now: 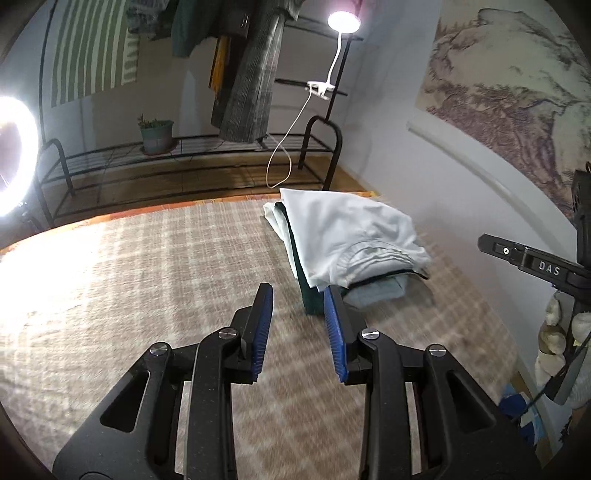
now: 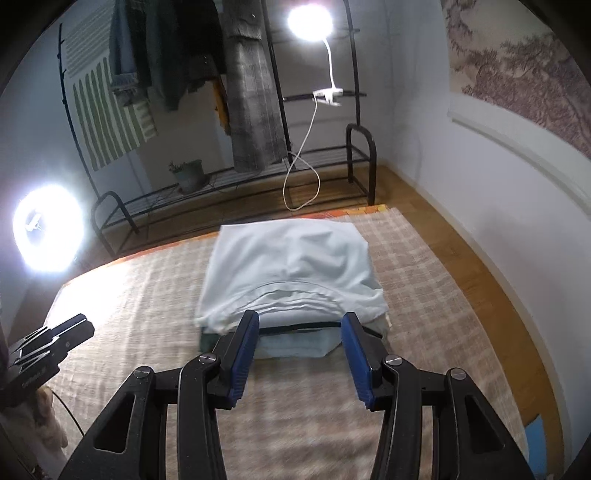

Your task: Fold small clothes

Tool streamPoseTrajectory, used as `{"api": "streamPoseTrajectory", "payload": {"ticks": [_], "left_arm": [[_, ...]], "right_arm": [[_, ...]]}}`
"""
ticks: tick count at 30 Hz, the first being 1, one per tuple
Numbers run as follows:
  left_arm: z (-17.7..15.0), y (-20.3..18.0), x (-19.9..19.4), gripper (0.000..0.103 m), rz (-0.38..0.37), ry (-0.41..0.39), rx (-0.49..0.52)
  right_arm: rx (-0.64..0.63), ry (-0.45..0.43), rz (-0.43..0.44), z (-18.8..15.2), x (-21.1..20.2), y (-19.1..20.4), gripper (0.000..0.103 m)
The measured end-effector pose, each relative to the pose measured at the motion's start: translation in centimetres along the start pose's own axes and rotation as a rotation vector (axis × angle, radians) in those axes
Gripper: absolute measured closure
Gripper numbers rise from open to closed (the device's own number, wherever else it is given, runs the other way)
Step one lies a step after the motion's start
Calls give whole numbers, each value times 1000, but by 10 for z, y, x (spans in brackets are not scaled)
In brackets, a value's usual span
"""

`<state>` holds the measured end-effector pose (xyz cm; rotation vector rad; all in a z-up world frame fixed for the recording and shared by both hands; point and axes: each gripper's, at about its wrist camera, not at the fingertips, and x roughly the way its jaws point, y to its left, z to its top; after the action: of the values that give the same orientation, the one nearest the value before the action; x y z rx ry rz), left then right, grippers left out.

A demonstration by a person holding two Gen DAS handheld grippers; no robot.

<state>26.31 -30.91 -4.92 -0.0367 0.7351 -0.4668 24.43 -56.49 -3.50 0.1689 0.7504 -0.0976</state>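
A stack of folded clothes lies on the checked beige mat (image 1: 147,277) at its far right part. The top piece is a pale blue-white folded garment (image 1: 351,232), also in the right wrist view (image 2: 291,269). A dark green piece (image 1: 310,299) and a light blue piece (image 2: 291,347) lie under it. My left gripper (image 1: 298,291) is open and empty, just left of and before the stack. My right gripper (image 2: 299,319) is open and empty, its fingertips at the stack's near edge.
A black metal clothes rack (image 1: 184,155) with hanging clothes and a potted plant (image 1: 157,134) stands behind the mat. A clip lamp (image 1: 343,22) and a ring light (image 2: 48,229) shine. The white wall (image 2: 498,184) runs along the right.
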Motion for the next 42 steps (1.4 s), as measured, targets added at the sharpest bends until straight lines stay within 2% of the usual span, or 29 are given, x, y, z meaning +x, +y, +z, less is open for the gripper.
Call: {"api": "streamPoseTrajectory", "payload": {"ticks": [5, 7, 12, 15, 16, 18, 22, 27, 32, 34, 38, 42], "left_arm": [[-17, 8, -42, 74, -29, -14, 6], [-26, 12, -57, 63, -36, -23, 11], [-46, 22, -88, 60, -14, -54, 42], [-57, 26, -100, 47, -8, -69, 45], [-60, 27, -104, 45, -2, -80, 51], [-64, 26, -109, 43, 9, -96, 72], [-67, 23, -121, 25, 23, -135, 94], [-69, 22, -130, 18, 48, -175, 109], [-71, 19, -132, 15, 67, -180, 125], [-72, 17, -133, 9, 77, -179, 136], [-75, 15, -141, 4, 91, -209, 159], [-74, 16, -148, 1, 107, -235, 158]], "right_arm": [[-7, -38, -4, -16, -38, 38, 54], [-20, -50, -10, -24, -50, 52, 54], [-44, -102, -40, -45, -80, 85, 48], [-47, -125, -52, -55, -93, 98, 45], [-48, -135, -60, -58, -97, 102, 40], [-46, -158, -72, -62, -103, 107, 35], [-52, -204, -108, -70, -112, 116, 25], [-37, -227, -114, -73, -111, 115, 20], [-25, -252, -128, -74, -108, 113, 8], [-26, -267, -141, -75, -109, 114, 0], [-31, -298, -148, -75, -112, 116, 0], [-32, -291, -143, -75, -107, 116, 0]]}}
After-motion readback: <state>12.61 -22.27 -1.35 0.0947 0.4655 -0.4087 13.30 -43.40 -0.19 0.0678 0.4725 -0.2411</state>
